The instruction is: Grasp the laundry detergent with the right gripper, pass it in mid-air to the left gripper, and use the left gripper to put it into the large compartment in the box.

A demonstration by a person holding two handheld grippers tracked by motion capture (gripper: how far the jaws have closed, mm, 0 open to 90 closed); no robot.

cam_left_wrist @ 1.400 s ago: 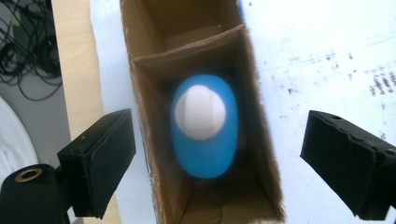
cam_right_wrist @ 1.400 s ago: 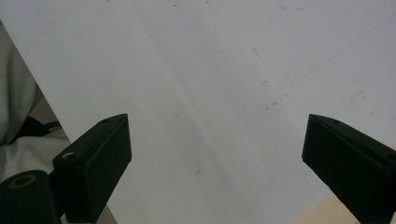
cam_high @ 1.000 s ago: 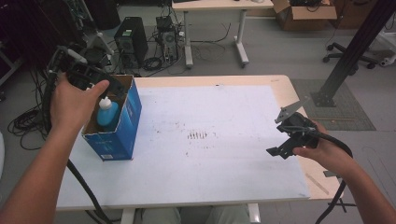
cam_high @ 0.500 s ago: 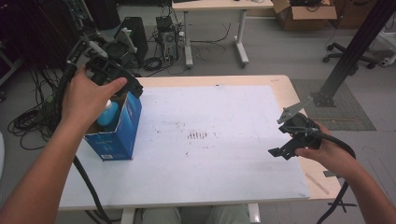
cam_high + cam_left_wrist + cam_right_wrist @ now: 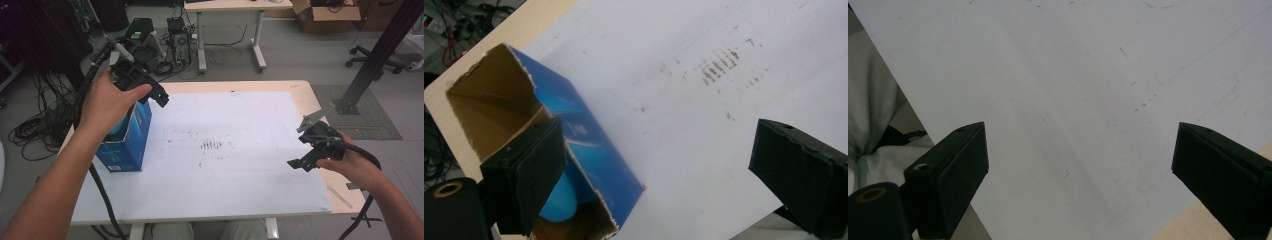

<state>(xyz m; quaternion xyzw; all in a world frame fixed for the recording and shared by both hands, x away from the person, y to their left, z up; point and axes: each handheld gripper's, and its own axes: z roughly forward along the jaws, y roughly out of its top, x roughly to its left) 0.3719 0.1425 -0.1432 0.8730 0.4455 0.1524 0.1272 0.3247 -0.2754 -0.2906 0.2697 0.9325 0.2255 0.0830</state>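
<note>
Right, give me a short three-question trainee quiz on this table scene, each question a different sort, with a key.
1. True or false: the left gripper is clamped on the blue box.
2. What lies inside the box's open top? A) a light blue rounded object B) a red mug C) a coil of rope
3. Fill in: the right gripper hangs with jaws apart over the ___ sheet.

Key: 1 false, its jaws stand wide apart above the box; 2 A; 3 white.
</note>
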